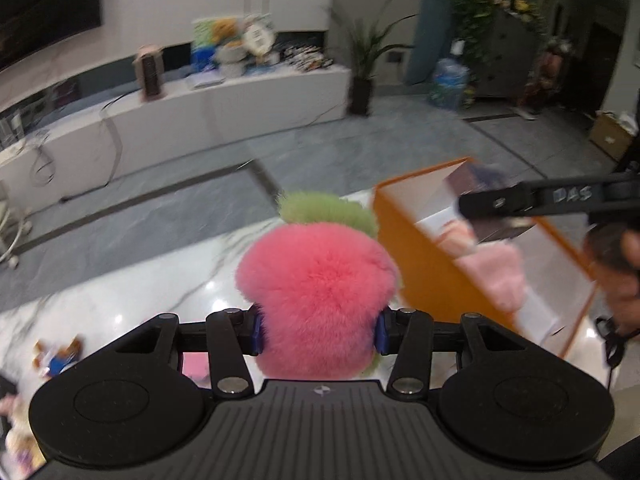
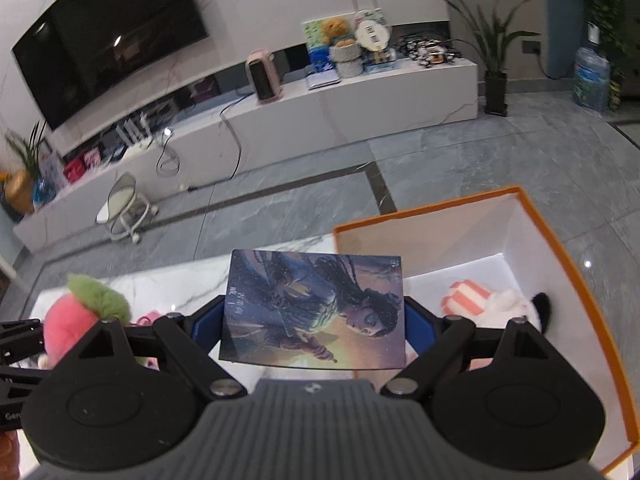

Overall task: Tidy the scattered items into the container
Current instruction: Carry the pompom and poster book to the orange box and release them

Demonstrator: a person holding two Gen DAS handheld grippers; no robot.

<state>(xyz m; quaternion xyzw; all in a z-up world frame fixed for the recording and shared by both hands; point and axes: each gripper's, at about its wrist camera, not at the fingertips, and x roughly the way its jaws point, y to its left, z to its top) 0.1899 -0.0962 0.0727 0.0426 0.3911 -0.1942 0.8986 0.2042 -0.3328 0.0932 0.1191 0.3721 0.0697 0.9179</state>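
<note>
Room: living room, white marble desk.
Left gripper: clamped on pink plush strawberry, left of orange box.
Right gripper: holding illustrated card near box's left wall.
Box: plush toys inside.

Plush toy: bright pink fur with a light green tuft, held between blue pads of the black left hand-held gripper. Card: dark blue and golden-yellow illustrated figure, between the blue pads of the black right hand-held gripper. Box: orange outside, white inside. Surface: white marble with grey veins. Floor: grey.
</note>
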